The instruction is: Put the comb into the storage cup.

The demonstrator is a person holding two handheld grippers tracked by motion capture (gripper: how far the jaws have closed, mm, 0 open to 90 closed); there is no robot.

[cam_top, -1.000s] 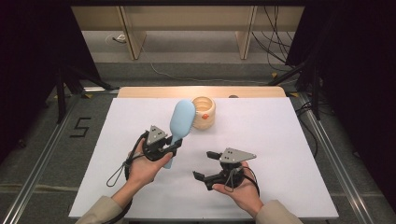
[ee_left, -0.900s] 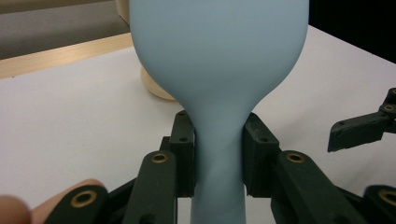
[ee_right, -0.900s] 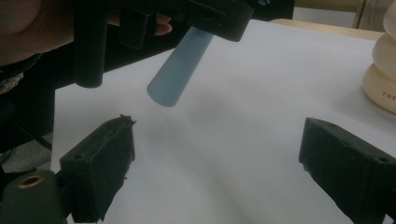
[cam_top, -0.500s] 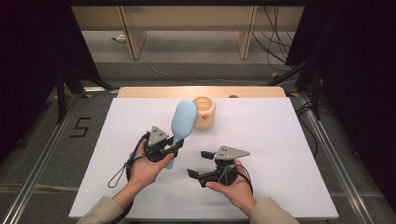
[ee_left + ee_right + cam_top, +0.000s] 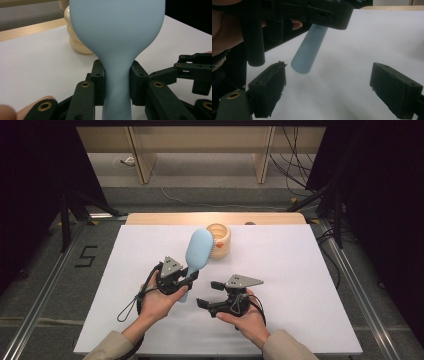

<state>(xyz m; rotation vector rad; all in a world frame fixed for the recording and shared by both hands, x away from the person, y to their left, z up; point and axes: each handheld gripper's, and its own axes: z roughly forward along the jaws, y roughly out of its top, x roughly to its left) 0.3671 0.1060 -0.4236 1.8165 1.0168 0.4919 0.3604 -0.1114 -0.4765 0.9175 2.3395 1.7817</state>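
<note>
A light blue hairbrush [image 5: 199, 248] is held up off the white table, its head tilted toward the far side. My left gripper [image 5: 187, 279] is shut on the brush's narrow neck [image 5: 117, 82], a black pad pressing each side. My right gripper [image 5: 206, 293] is open just right of the handle's lower end, pointing left at it. In the right gripper view the round handle end [image 5: 305, 58] hangs ahead of the wide-apart jaws of the right gripper [image 5: 327, 90], nearer the left one and touching neither. The left gripper's body [image 5: 287, 12] sits above the handle there.
A cream ribbed cup [image 5: 220, 240] stands right behind the brush head, near the wooden strip [image 5: 150, 218] at the table's far edge. The white tabletop [image 5: 300, 270] spreads bare to the right. The right gripper's links [image 5: 192, 75] appear in the left gripper view.
My right gripper has moved left, toward the brush handle's end. The left gripper keeps its hold on the brush and has barely moved.
</note>
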